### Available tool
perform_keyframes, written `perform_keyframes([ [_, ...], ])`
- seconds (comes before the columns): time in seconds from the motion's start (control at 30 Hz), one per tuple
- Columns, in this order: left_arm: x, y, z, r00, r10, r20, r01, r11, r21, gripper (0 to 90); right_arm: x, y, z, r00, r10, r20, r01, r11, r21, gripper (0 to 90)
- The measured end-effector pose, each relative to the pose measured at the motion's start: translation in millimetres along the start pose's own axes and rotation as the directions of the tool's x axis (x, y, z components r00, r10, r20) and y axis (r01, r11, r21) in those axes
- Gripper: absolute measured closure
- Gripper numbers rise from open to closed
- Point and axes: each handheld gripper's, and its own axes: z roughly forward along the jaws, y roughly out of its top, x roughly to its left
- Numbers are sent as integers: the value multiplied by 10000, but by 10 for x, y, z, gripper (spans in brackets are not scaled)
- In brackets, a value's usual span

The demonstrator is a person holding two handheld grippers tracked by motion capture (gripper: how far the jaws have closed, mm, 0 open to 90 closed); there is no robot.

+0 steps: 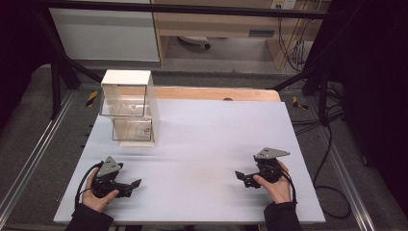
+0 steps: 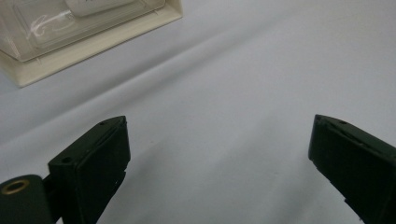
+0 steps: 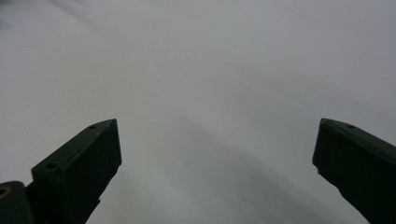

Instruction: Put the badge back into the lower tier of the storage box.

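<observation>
Toward the far-left corner of the white table surface [image 1: 211, 144], the tall white-framed cabinet with two clear plastic drawers [image 1: 129, 107] is standing upright, long axis vertical, its drawer fronts facing the near edge. Near the near-left corner, the left black handheld gripper [image 1: 136, 184] is resting low, jaws spread wide and holding nothing, pointing right along the near edge. Near the near-right corner, the right black handheld gripper [image 1: 240, 176] is sitting with jaws equally wide apart, pointing left. Between them the surface is lying bare, and the cabinet is well apart from both.
</observation>
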Motion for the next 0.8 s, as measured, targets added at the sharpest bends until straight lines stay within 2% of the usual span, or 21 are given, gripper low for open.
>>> perform_keyframes([
  [0.27,0,0,2,10000,-4,8,4,10000,16,50,-169,-293,-133,9991,393,170,-393,9992,29,11],
  [0.4,-7,1,4,10000,-2,8,2,10000,35,50,-226,-400,-187,9986,440,302,-443,9990,98,10],
  [0.8,-17,8,5,10000,32,51,-32,10000,56,50,-257,-489,-219,9983,408,415,-419,9988,241,11],
])
